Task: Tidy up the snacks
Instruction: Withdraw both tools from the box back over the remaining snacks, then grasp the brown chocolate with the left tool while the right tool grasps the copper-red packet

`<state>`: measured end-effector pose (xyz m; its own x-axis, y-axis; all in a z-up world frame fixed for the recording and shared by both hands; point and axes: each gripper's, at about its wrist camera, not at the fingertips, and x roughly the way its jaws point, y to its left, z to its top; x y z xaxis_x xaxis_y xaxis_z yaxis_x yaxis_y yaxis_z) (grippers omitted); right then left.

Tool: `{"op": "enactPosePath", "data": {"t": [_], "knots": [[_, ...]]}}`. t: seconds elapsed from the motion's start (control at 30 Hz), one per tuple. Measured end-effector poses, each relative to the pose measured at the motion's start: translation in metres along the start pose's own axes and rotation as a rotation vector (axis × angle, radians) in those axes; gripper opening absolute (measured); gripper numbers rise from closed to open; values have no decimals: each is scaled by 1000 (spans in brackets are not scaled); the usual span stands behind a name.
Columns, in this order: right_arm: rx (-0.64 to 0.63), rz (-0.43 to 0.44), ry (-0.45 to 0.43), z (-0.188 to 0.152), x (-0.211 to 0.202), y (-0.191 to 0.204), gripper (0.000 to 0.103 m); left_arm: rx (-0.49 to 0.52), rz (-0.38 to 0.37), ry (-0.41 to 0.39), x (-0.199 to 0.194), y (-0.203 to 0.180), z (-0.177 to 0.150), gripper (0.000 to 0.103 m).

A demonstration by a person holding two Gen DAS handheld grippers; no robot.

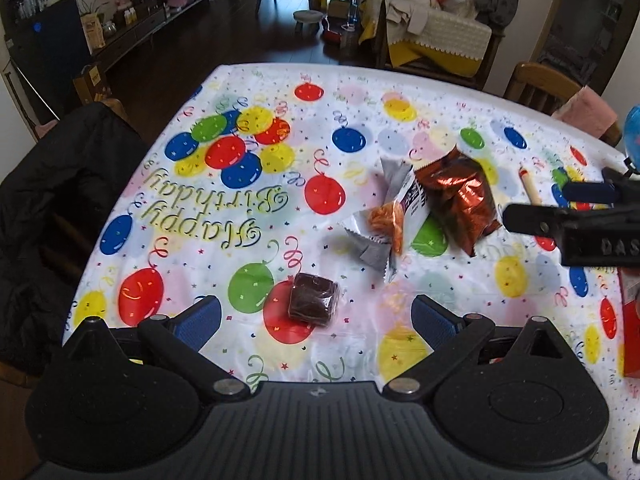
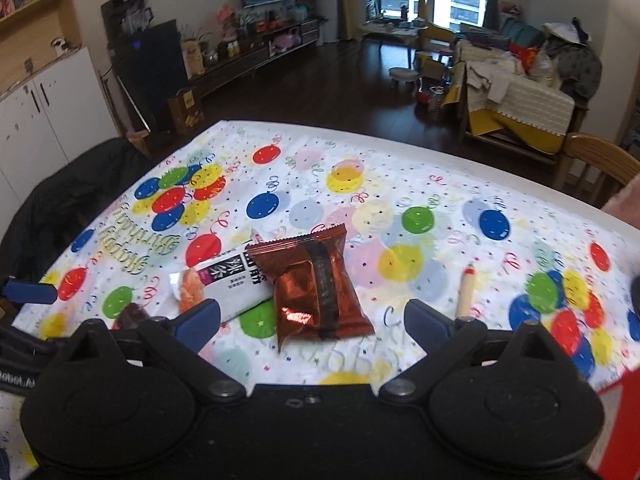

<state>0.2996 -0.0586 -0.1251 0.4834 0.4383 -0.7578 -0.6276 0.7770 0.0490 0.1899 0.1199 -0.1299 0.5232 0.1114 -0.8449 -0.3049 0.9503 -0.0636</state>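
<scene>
The left gripper fills the near edge of the left wrist view, its blue fingers spread wide and grasping nothing. Between them, toward 12 o'clock, lies the dark brown wrapped cake, squarish and flat on the balloon tablecloth.

Farther off at 1 o'clock sits the white spicy-strip packet, its long axis running from 7 to 1 o'clock. Its far end touches the shiny copper-red snack bag.

In the right wrist view, the right gripper hangs released just above the table. The copper-red bag lies between its fingers, long axis pointing 12 to 6. The white packet is tucked under the bag's 9 o'clock edge. A small wooden stick lies at 2 o'clock, well apart.
</scene>
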Motion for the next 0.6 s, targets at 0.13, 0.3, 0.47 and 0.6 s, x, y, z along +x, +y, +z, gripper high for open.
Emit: {"op": "enactPosePath", "data": {"t": [0.13, 0.3, 0.47, 0.6], "knots": [[-15, 0, 19, 4, 23, -4, 96, -31, 13, 20, 15, 4, 1, 102], [-37, 14, 37, 8, 43, -6, 94, -57, 27, 54, 31, 12, 1, 97], [-44, 33, 62, 9, 61, -7, 90, -50, 16, 59, 40, 10, 1, 90], [-41, 39, 77, 8, 71, -8, 81, -36, 15, 60, 45, 7, 1, 74]]}}
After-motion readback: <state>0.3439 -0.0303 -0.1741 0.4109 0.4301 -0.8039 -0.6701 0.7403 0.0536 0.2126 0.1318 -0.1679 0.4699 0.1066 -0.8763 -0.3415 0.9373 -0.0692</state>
